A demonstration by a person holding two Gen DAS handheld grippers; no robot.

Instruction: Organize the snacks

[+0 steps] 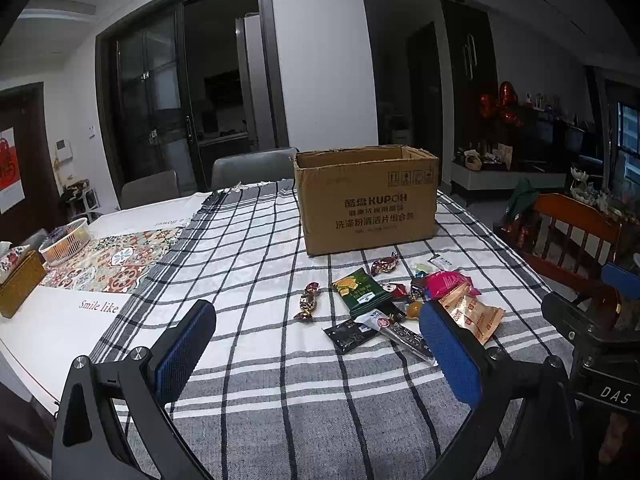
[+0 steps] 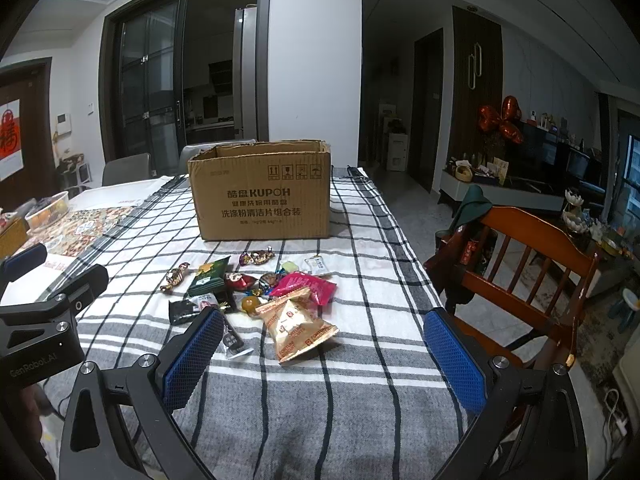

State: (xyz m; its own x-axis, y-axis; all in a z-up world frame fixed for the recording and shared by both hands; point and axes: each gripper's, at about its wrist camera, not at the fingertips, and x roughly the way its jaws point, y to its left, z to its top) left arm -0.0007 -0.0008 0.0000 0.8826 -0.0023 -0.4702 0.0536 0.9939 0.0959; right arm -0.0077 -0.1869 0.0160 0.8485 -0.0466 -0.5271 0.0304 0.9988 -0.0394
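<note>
An open cardboard box (image 1: 368,204) (image 2: 262,196) stands on the checked tablecloth. In front of it lies a loose pile of snacks: a green packet (image 1: 358,290) (image 2: 208,274), a pink packet (image 1: 448,282) (image 2: 306,286), a gold biscuit bag (image 1: 474,314) (image 2: 298,326), a black sachet (image 1: 350,334) (image 2: 182,310) and several wrapped candies (image 1: 308,300) (image 2: 176,276). My left gripper (image 1: 320,356) hovers open before the pile, nothing between its blue pads. My right gripper (image 2: 324,356) is open too, just short of the gold bag.
A wooden chair (image 2: 532,264) stands at the table's right edge. At the far left sit a white basket (image 1: 66,240) and a tissue box (image 1: 18,280). Grey chairs (image 1: 252,166) stand behind the table. Each gripper's body shows at the edge of the other's view.
</note>
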